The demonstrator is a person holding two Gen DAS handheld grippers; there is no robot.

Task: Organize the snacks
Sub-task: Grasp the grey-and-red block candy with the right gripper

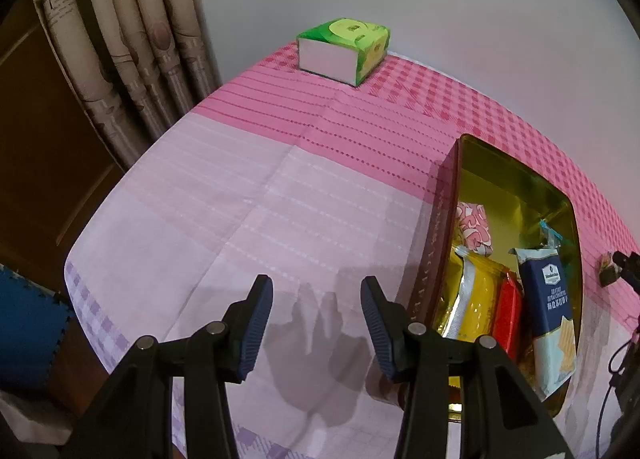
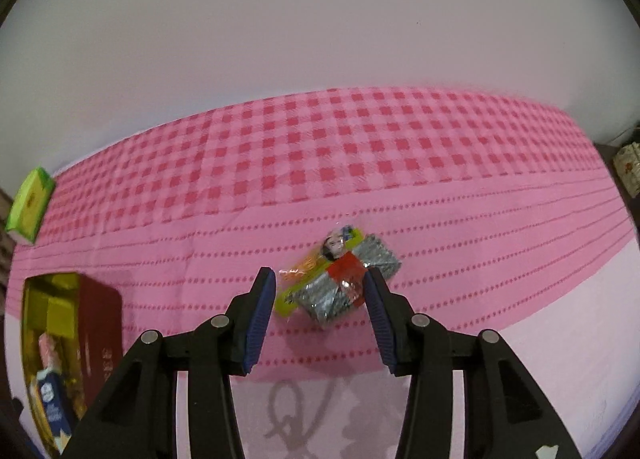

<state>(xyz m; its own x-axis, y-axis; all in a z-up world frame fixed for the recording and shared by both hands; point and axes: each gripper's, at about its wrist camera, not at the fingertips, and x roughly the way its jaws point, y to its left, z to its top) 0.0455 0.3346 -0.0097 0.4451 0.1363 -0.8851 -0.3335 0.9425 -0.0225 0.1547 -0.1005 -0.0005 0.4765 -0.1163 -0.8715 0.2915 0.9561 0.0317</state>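
A dark red tin with a gold inside stands on the table at the right of the left wrist view. It holds a yellow packet, a red packet, a blue and white packet and a pink and white packet. My left gripper is open and empty over the cloth, just left of the tin. In the right wrist view a silver snack pack with a red label lies on the cloth. My right gripper is open, its fingertips on either side of the pack. The tin shows at the lower left.
A green tissue box sits at the far edge by the white wall; it also shows in the right wrist view. A pink checked tablecloth covers the table. Curtains hang left, beyond the table's edge.
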